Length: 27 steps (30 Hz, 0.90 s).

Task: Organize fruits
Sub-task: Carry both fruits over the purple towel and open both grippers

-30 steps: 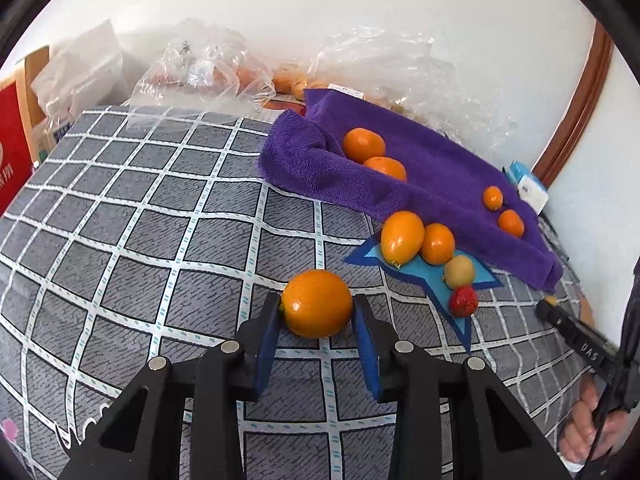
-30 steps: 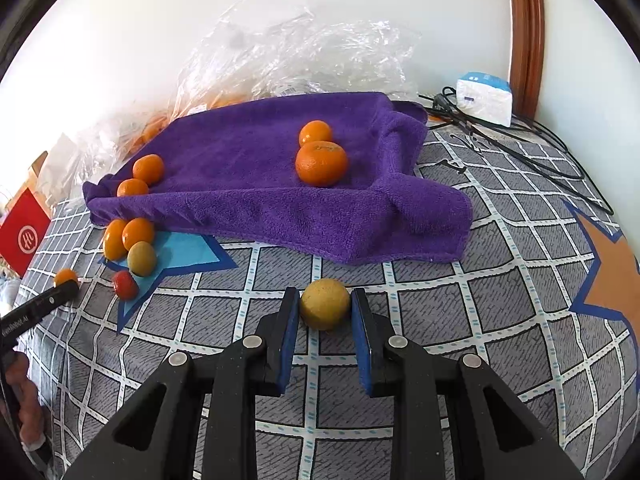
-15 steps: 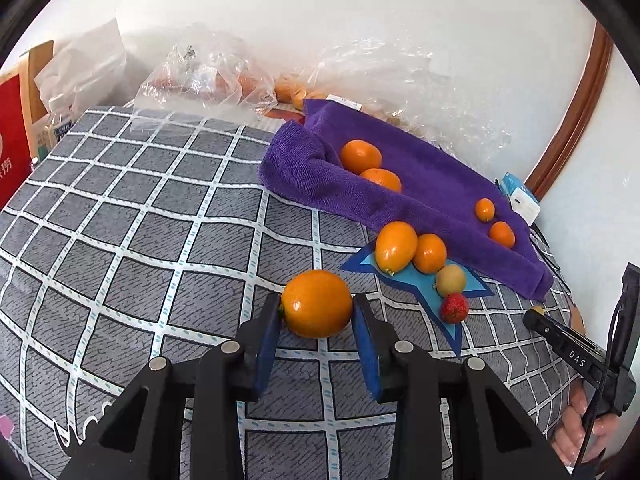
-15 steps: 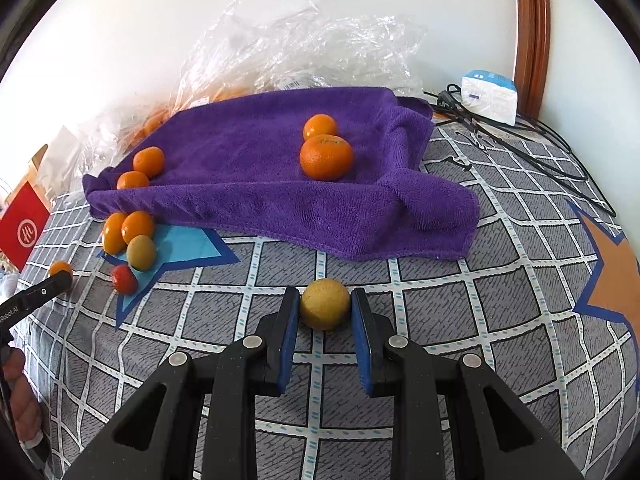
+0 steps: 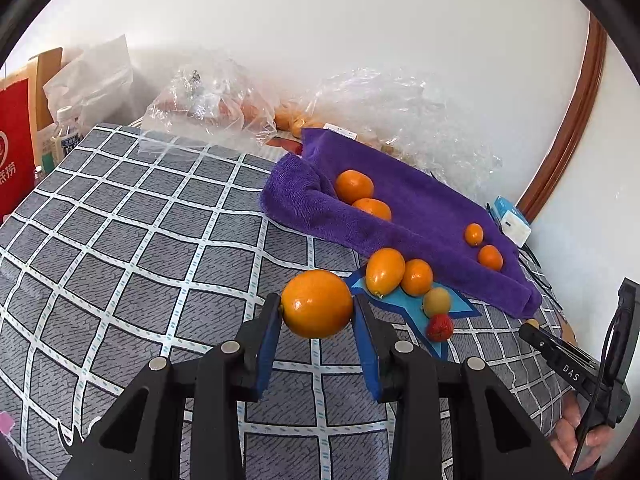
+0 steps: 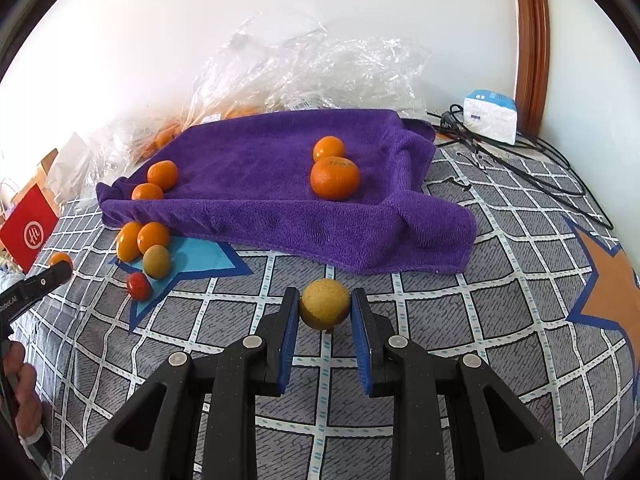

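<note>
My left gripper [image 5: 317, 307] is shut on a round orange [image 5: 317, 304], held above the grey checked cloth. My right gripper [image 6: 325, 309] is shut on a small yellow-brown fruit [image 6: 325, 306], just in front of the purple towel [image 6: 260, 200]. On the towel lie two oranges [image 6: 335, 178] at the right and two more [image 6: 162, 174] at the left. On the blue star patch [image 5: 412, 308] rest an oval orange fruit [image 5: 385, 272], a small orange [image 5: 417, 277], a yellow-brown fruit [image 5: 437, 302] and a strawberry [image 5: 439, 327].
Clear plastic bags [image 5: 208, 104] with more fruit lie along the wall behind the towel. A red box [image 5: 14, 160] and a bottle [image 5: 66, 132] stand at the far left. A white-blue box [image 6: 490, 116] and black cables [image 6: 520, 164] lie at the back right.
The left wrist view has tilted upward a little, so the towel and fruit group sit lower in it. Both fruits stay gripped; the right view has barely shifted.
</note>
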Each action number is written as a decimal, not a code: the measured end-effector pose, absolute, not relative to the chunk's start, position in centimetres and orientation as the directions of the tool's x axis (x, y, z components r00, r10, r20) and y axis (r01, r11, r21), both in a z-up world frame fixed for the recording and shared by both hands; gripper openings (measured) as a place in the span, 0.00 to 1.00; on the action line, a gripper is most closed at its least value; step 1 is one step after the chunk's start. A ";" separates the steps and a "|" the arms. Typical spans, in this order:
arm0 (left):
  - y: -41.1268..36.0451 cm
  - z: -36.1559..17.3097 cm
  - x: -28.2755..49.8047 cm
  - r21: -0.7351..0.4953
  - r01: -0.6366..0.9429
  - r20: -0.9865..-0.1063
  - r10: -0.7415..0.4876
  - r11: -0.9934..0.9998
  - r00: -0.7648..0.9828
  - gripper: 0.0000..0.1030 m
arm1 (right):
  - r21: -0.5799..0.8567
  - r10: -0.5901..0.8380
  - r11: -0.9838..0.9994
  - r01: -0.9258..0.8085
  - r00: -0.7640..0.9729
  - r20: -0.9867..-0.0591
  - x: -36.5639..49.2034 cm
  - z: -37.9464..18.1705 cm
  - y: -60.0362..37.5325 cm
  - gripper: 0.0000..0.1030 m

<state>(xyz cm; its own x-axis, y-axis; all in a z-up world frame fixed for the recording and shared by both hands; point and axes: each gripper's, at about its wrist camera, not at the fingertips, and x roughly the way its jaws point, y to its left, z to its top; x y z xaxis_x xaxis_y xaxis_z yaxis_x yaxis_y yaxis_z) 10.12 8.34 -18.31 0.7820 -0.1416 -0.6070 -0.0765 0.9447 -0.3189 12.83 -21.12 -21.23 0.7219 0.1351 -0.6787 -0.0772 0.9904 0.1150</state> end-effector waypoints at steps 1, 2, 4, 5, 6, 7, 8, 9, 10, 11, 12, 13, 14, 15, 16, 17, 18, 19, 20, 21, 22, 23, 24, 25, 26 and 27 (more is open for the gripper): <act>8.3 -18.3 10.1 -0.318 -0.076 -0.605 -0.140 0.945 0.783 0.33 | 0.114 0.136 0.990 -0.080 0.725 -0.675 12.8 -21.2 -21.1 0.25; 8.3 -18.3 10.1 -0.317 -0.075 -0.605 -0.140 0.945 0.784 0.33 | 0.115 0.140 0.990 -0.084 0.728 -0.671 12.7 -21.1 -21.0 0.25; 8.2 -18.2 10.1 -0.316 -0.067 -0.602 -0.145 0.946 0.785 0.33 | 0.110 0.146 0.989 -0.098 0.735 -0.662 12.4 -20.9 -20.8 0.25; 8.1 -18.2 10.0 -0.312 -0.060 -0.598 -0.147 0.948 0.788 0.33 | 0.106 0.150 0.989 -0.107 0.740 -0.655 12.3 -20.8 -20.6 0.25; 7.9 -18.1 9.9 -0.308 -0.053 -0.593 -0.147 0.950 0.792 0.33 | 0.102 0.155 0.988 -0.118 0.745 -0.648 12.2 -20.7 -20.5 0.25; 7.8 -17.9 9.7 -0.303 -0.045 -0.585 -0.148 0.952 0.797 0.33 | 0.099 0.163 0.987 -0.130 0.750 -0.642 12.0 -20.6 -20.3 0.25; 7.7 -17.8 9.6 -0.300 -0.039 -0.578 -0.150 0.953 0.802 0.33 | 0.097 0.171 0.985 -0.141 0.753 -0.636 11.9 -20.5 -20.1 0.25; 7.6 -17.7 9.5 -0.297 -0.034 -0.574 -0.150 0.954 0.805 0.33 | 0.096 0.177 0.984 -0.151 0.754 -0.632 11.8 -20.5 -19.9 0.25; 7.5 -17.6 9.5 -0.294 -0.032 -0.571 -0.149 0.955 0.807 0.33 | 0.097 0.185 0.982 -0.159 0.755 -0.629 11.7 -20.4 -19.9 0.25; 7.4 -17.5 9.4 -0.291 -0.029 -0.567 -0.148 0.956 0.810 0.33 | 0.100 0.189 0.982 -0.163 0.755 -0.628 11.7 -20.4 -19.8 0.25; 7.4 -17.5 9.3 -0.287 -0.028 -0.564 -0.145 0.958 0.813 0.33 | 0.103 0.191 0.981 -0.163 0.754 -0.628 11.7 -20.4 -19.8 0.25; 7.3 -17.3 9.1 -0.278 -0.032 -0.558 -0.134 0.960 0.819 0.33 | 0.107 0.192 0.981 -0.160 0.754 -0.629 11.8 -20.4 -19.9 0.25; 7.3 -17.1 8.9 -0.269 -0.035 -0.549 -0.123 0.963 0.827 0.33 | 0.115 0.193 0.981 -0.156 0.752 -0.630 11.8 -20.5 -20.1 0.25; 7.3 -17.0 8.7 -0.267 -0.035 -0.541 -0.120 0.963 0.833 0.33 | 0.126 0.195 0.981 -0.149 0.750 -0.632 11.9 -20.5 -20.3 0.25; 7.3 -17.0 8.6 -0.267 -0.037 -0.537 -0.117 0.963 0.835 0.33 | 0.143 0.200 0.980 -0.141 0.747 -0.634 12.1 -20.6 -20.6 0.25; 7.4 -17.0 8.7 -0.268 -0.038 -0.538 -0.117 0.963 0.835 0.33 | 0.158 0.205 0.978 -0.134 0.745 -0.635 12.1 -20.7 -20.9 0.25; 7.4 -17.0 8.7 -0.273 -0.034 -0.540 -0.124 0.962 0.833 0.33 | 0.172 0.211 0.976 -0.130 0.744 -0.634 12.1 -20.7 -21.1 0.25; 7.4 -17.0 8.8 -0.275 -0.033 -0.545 -0.127 0.961 0.829 0.33 | 0.190 0.227 0.972 -0.136 0.742 -0.631 12.0 -20.7 -21.4 0.25; 7.4 -17.0 8.9 -0.273 -0.040 -0.552 -0.122 0.961 0.825 0.33 | 0.198 0.235 0.970 -0.140 0.740 -0.630 11.9 -20.7 -21.5 0.25; 7.5 -17.0 9.0 -0.268 -0.048 -0.562 -0.116 0.962 0.819 0.33 | 0.196 0.228 0.972 -0.132 0.739 -0.634 11.8 -20.7 -21.5 0.25; 7.5 -17.0 9.0 -0.267 -0.054 -0.571 -0.113 0.962 0.813 0.33 | 0.192 0.219 0.974 -0.122 0.734 -0.643 11.8 -20.6 -21.5 0.25; 7.6 -16.8 8.9 -0.280 -0.053 -0.576 -0.123 0.959 0.808 0.33 | 0.193 0.217 0.974 -0.118 0.728 -0.650 11.8 -20.5 -21.5 0.25; 7.7 -16.6 8.8 -0.292 -0.042 -0.570 -0.138 0.955 0.810 0.33 | 0.194 0.217 0.974 -0.116 0.721 -0.658 11.9 -20.4 -21.5 0.25; 7.8 -16.2 8.6 -0.298 -0.030 -0.559 -0.149 0.954 0.815 0.33 | 0.186 0.212 0.976 -0.116 0.719 -0.662 11.8 -20.1 -21.4 0.25; 7.8 -15.4 8.5 -0.292 -0.023 -0.546 -0.147 0.956 0.825 0.33 | 0.171 0.204 0.978 -0.119 0.720 -0.663 11.8 -19.7 -21.2 0.25; 7.9 -14.7 8.6 -0.286 -0.020 -0.538 -0.143 0.958 0.831 0.33 | 0.161 0.198 0.980 -0.121 0.723 -0.662 11.8 -19.3 -21.1 0.25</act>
